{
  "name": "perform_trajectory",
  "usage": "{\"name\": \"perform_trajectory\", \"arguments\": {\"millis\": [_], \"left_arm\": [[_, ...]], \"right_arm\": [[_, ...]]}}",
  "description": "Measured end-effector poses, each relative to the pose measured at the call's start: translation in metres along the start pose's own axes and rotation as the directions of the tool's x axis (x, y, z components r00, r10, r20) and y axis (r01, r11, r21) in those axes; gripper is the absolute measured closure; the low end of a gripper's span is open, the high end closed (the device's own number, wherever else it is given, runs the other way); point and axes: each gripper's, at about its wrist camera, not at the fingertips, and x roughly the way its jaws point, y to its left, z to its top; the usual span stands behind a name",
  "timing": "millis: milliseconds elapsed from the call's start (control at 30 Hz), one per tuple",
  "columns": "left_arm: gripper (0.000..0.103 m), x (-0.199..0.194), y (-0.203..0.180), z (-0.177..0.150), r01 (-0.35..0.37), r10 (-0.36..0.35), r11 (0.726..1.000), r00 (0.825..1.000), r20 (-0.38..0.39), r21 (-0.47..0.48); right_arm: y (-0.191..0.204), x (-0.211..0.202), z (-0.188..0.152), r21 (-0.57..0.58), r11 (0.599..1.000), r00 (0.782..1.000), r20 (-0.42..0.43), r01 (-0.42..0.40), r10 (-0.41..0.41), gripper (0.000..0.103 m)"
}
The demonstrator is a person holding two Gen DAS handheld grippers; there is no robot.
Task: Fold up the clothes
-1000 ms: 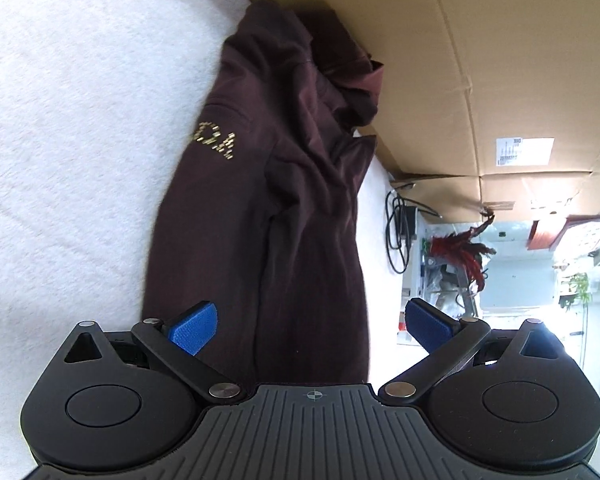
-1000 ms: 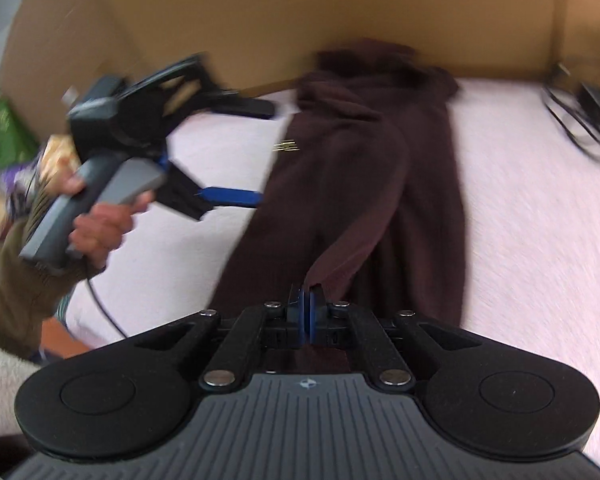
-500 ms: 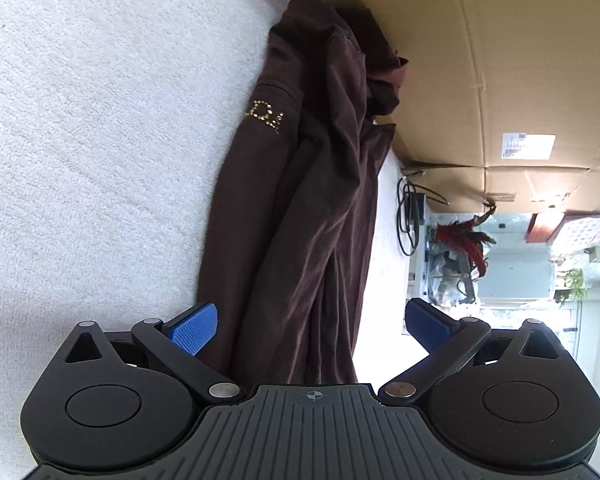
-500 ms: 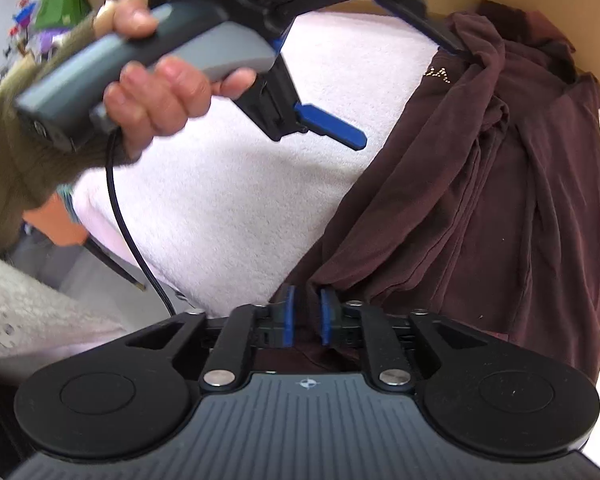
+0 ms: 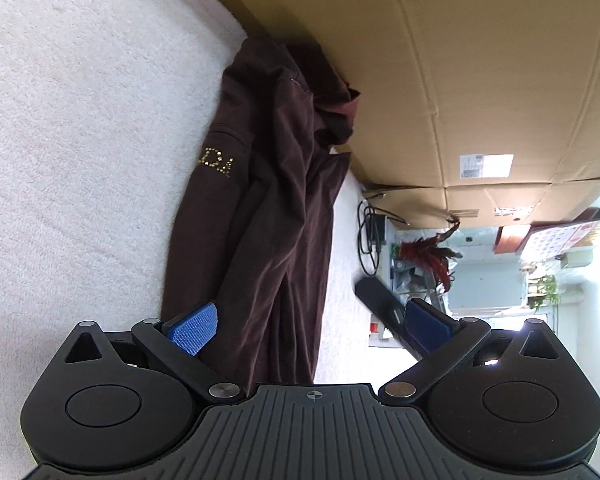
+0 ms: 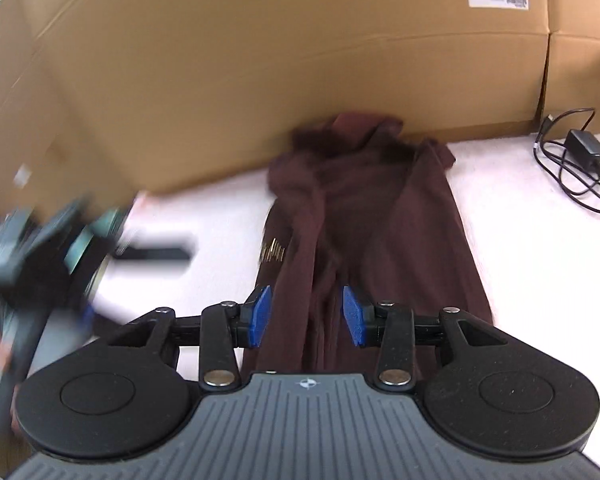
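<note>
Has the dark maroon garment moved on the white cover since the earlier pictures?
Cannot tell: both cameras shifted. The dark maroon garment lies long and bunched against the cardboard box. The right gripper, just opening, has let it go.

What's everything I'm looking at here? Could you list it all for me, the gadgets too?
garment: one, dark maroon with small gold lettering, lying long and narrow on the white surface, its far end bunched against the cardboard.
white surface: one, soft and fuzzy, under the garment.
cardboard wall: large brown panels with white labels, standing along the far edge.
charger and cable: one, black, coiled on the surface to the right of the garment in the right wrist view.
red feathery item: one, in the cluttered background beyond the surface; too small to identify.
left gripper: one, black with blue pads, wide open over the garment's near end.
right gripper: one, black with blue pads, jaws just been opening, cloth lying below them, not pinched.
</note>
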Motion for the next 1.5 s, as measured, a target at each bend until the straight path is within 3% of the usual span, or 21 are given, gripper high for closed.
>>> {"name": "perform_trajectory", "arguments": {"millis": [167,467,500,600,700,833,967,1033,1367,1500], "left_arm": [[0.0,0.003,0.0,0.018,-0.019,0.019,1.0,0.999,0.051,0.004],[0.0,0.035,-0.035,0.075,-0.054,0.049,0.997,0.994,0.095,0.057],[0.0,0.042,-0.04,0.081,-0.057,0.051,0.996,0.995,0.088,0.066],[0.0,0.064,-0.051,0.093,-0.082,0.076,0.993,0.995,0.069,0.09],[0.0,0.084,-0.054,0.102,-0.104,0.1,0.99,0.994,0.048,0.096],[0.0,0.098,-0.053,0.107,-0.119,0.115,0.989,0.993,0.04,0.09],[0.0,0.106,-0.049,0.114,-0.122,0.12,0.989,0.992,0.025,0.081],[0.0,0.113,-0.047,0.117,-0.128,0.127,0.989,0.992,0.017,0.073],[0.0,0.129,-0.026,0.133,-0.094,0.094,0.996,0.996,0.0,-0.009],[0.0,0.127,-0.021,0.14,-0.089,0.089,0.996,0.996,0.018,-0.033]], "right_arm": [[0.007,0.057,0.031,0.006,0.999,0.999,-0.01,0.053,-0.053,0.058],[0.004,0.076,0.023,-0.047,0.999,0.995,-0.098,0.028,-0.032,0.059],[0.003,0.078,0.023,-0.054,0.998,0.994,-0.11,0.02,-0.026,0.062],[0.002,0.084,0.023,-0.098,0.995,0.99,-0.14,0.01,-0.023,0.089],[0.008,0.08,0.023,-0.188,0.981,0.991,-0.12,0.043,-0.067,0.093],[0.016,0.071,0.025,-0.333,0.928,0.981,-0.037,0.167,-0.189,0.095],[0.021,0.065,0.028,-0.436,0.843,0.946,0.075,0.316,-0.315,0.095],[0.024,0.067,0.027,-0.474,0.807,0.933,0.112,0.353,-0.342,0.095],[0.063,0.083,-0.011,-0.715,0.616,0.941,0.199,0.331,-0.275,0.095],[0.071,0.089,-0.019,-0.743,0.62,0.964,0.138,0.251,-0.226,0.095]]}}
